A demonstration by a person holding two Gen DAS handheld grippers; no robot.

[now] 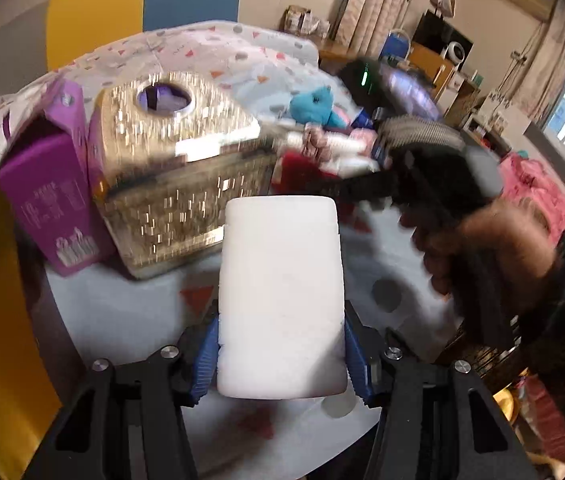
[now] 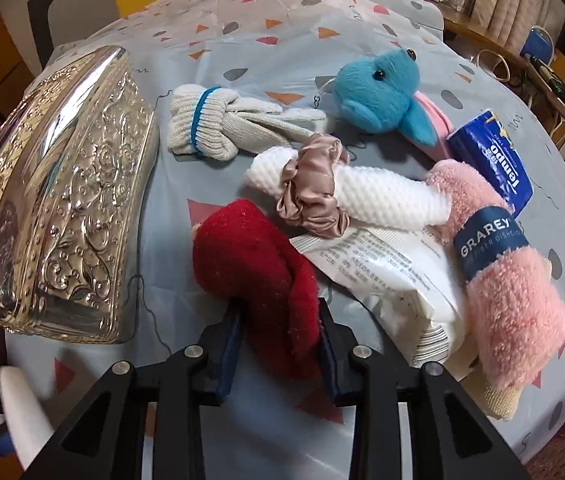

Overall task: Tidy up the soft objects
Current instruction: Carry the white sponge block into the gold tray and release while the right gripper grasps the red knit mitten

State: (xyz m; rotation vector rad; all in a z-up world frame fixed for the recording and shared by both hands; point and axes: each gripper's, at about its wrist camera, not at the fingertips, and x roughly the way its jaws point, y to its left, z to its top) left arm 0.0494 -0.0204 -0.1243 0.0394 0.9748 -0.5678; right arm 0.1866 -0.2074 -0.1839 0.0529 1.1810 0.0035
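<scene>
both grippers holding soft stuff

the left gripper is squeezing a white foam block between its blue pads, and the block is filling the lower centre of the left wrist frame. behind it, in the middle left, a shiny embossed metal box is sitting on the table with a purple carton just beside it at the left edge.

the right gripper is clamping down on a red fuzzy cloth at the bottom centre of the right wrist frame. the rest of the pile is spreading across the middle and right: a white knit glove with a blue band, a blue plush toy in the upper middle, a white textured roll wearing a pink satin scrunchie, a pink rolled dishcloth at the right, a blue tissue pack and a white plastic packet lying under the roll.
</scene>
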